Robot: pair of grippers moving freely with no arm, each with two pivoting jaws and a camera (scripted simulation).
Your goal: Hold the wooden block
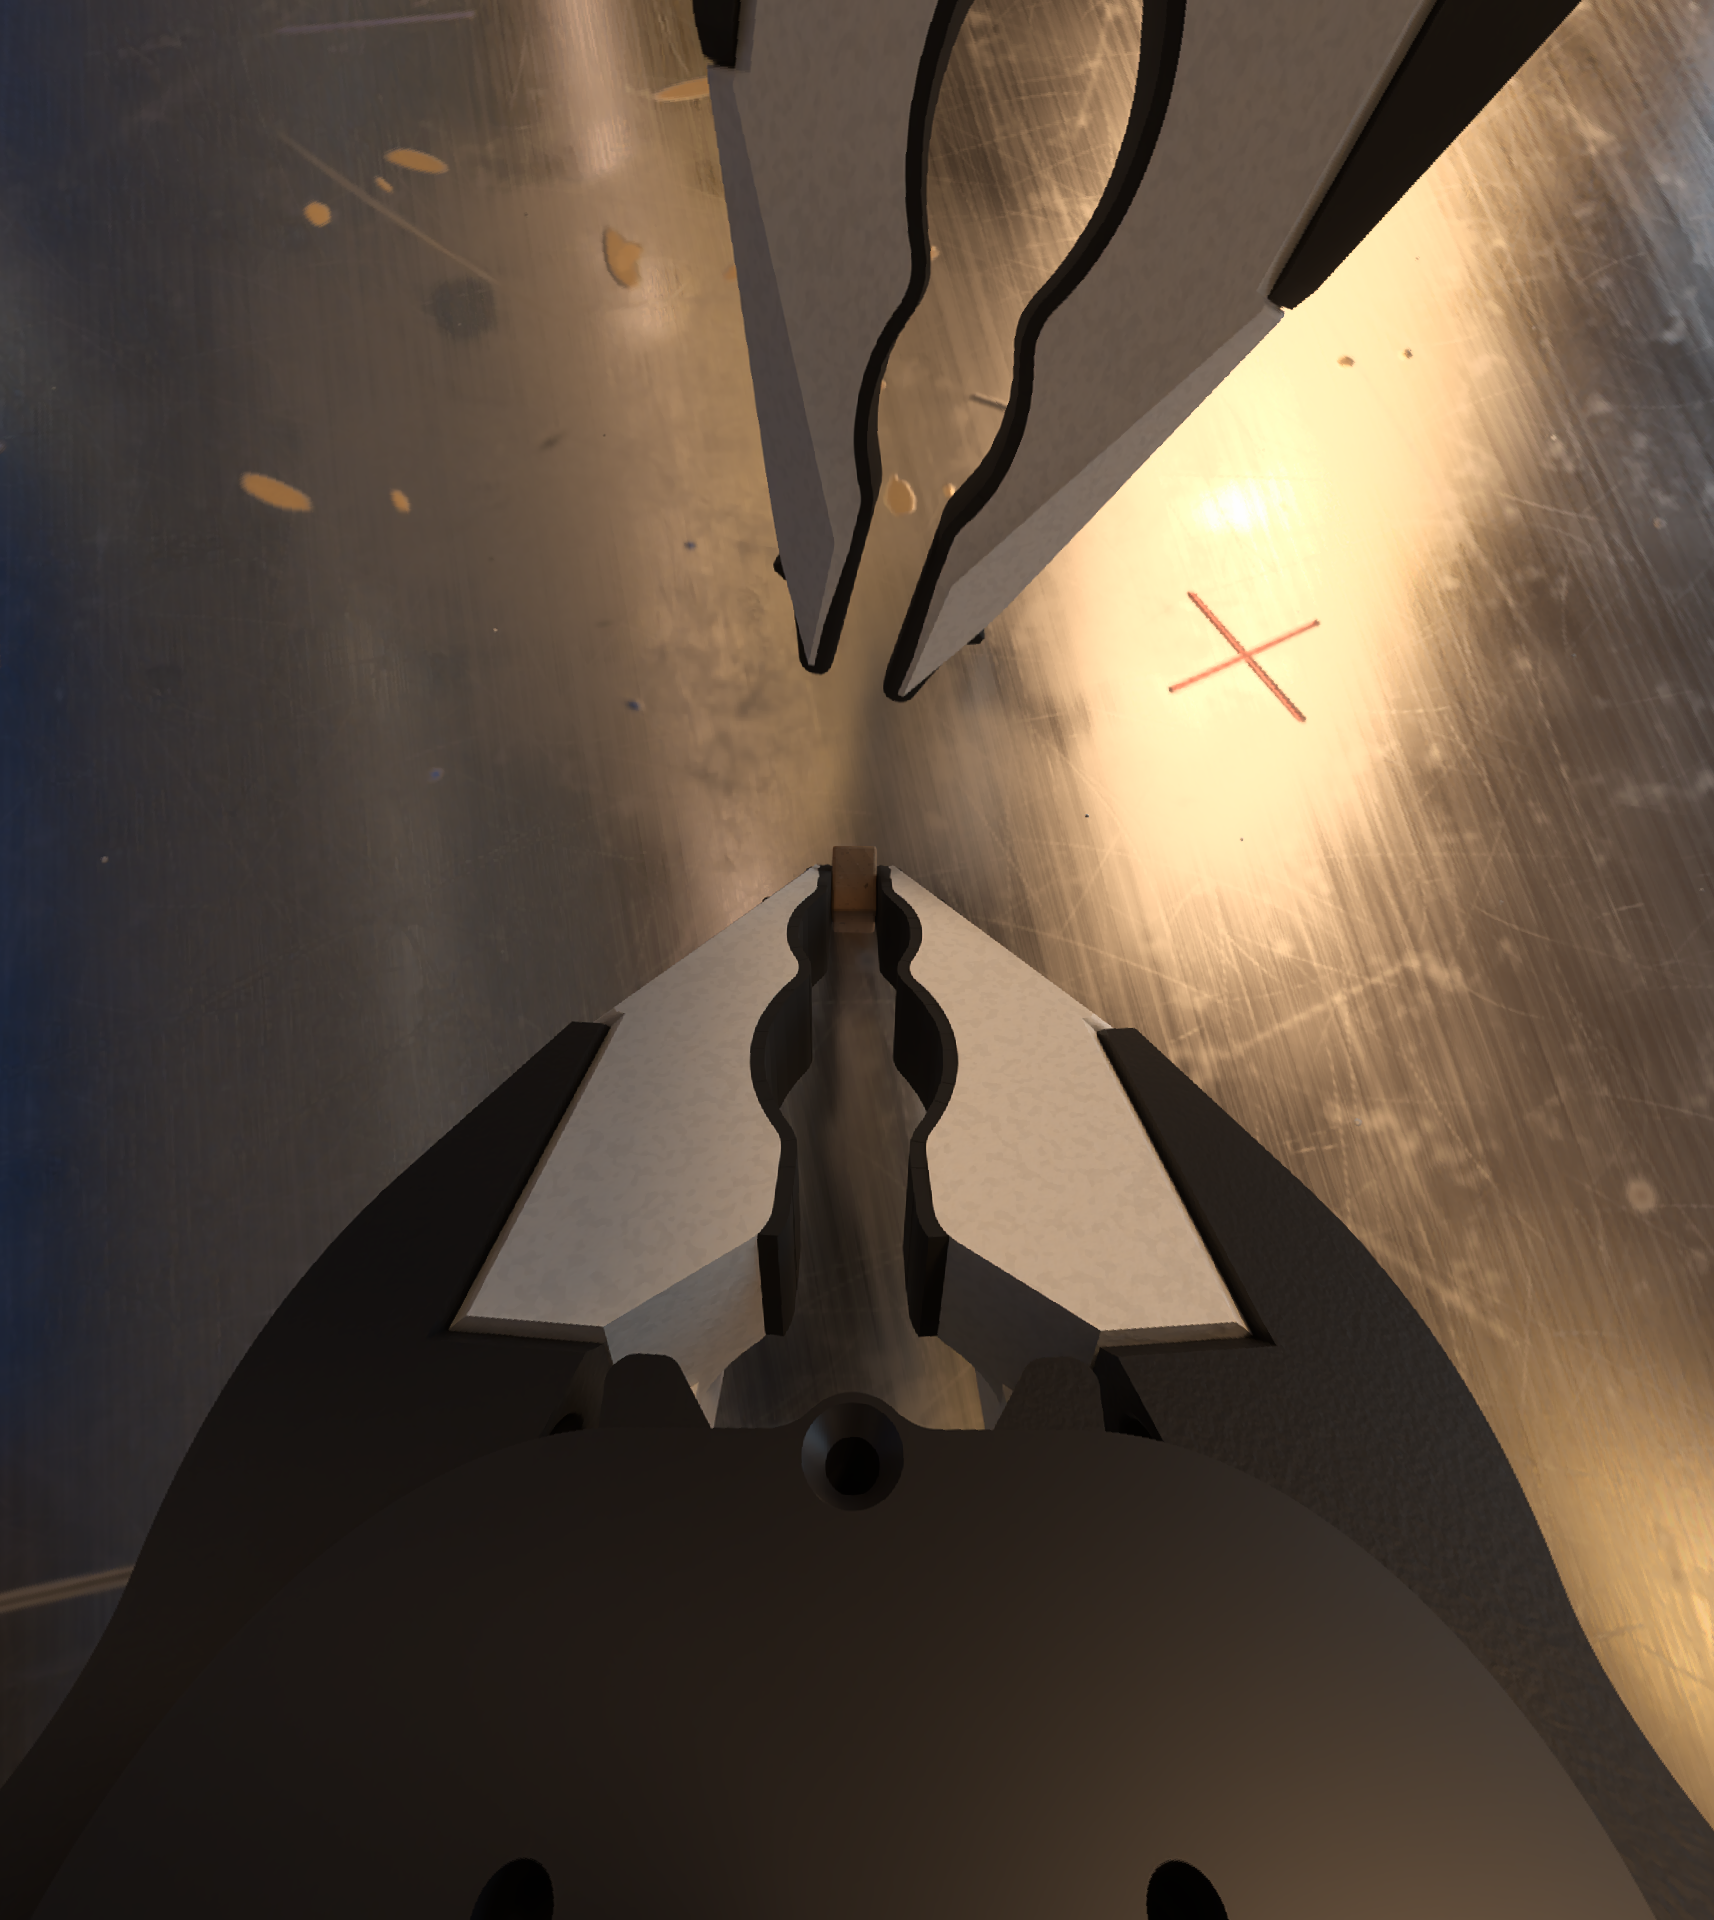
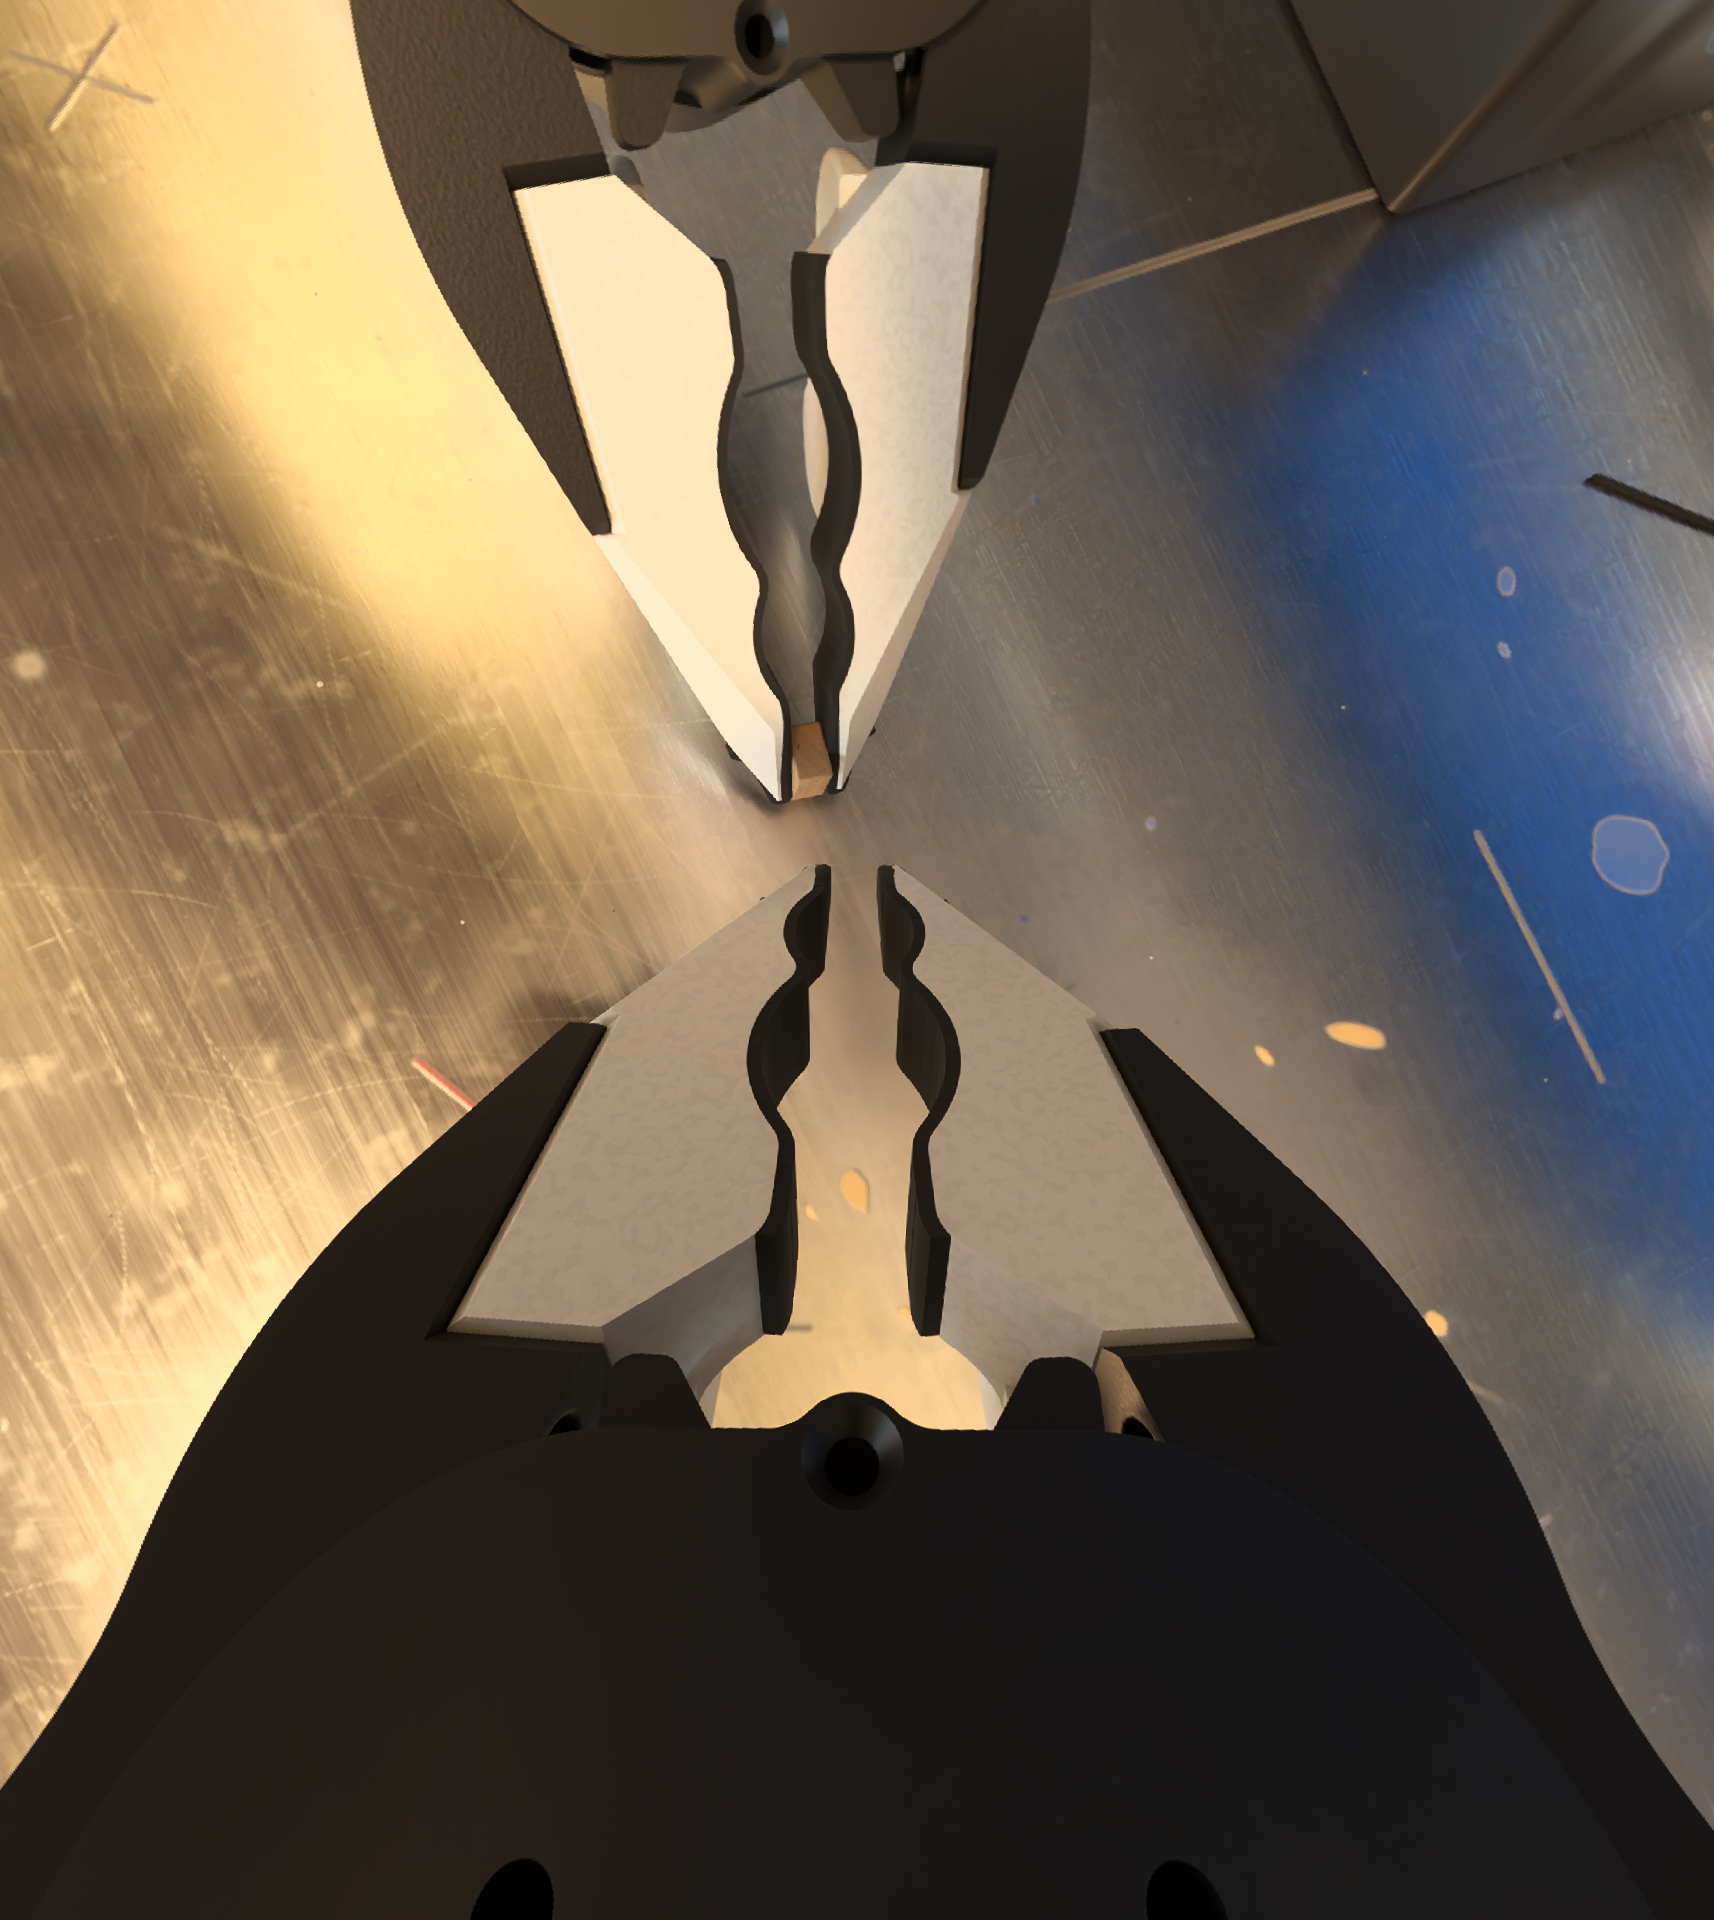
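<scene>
A: Two grippers face each other tip to tip over a scratched metal table (image 1: 1455,987). In the left wrist view, the left gripper (image 1: 854,883) is clamped on the wooden block (image 1: 853,878), which sits right at its fingertips, pinched on both sides.

B: And from the other camera?

A: Same story. In the right wrist view the left gripper (image 2: 808,774) comes in from twelve o'clock, with the wooden block (image 2: 809,762) wedged between its tips, a small tan piece.

B: What about the right gripper?

A: The right gripper (image 2: 854,883) has a narrow gap between its tips and nothing in it; only bare table shows through. Its tips are close to the block but apart from it. In the left wrist view the right gripper (image 1: 858,670) enters from twelve o'clock, its tips likewise parted and empty.

B: Anything else on the table?

A: A red cross mark (image 1: 1244,655) at about two o'clock from the block in the left wrist view, and pale paint spots (image 1: 276,491) toward ten o'clock. In the right wrist view, a black L-shaped key (image 2: 1679,511) lies at two o'clock.
</scene>
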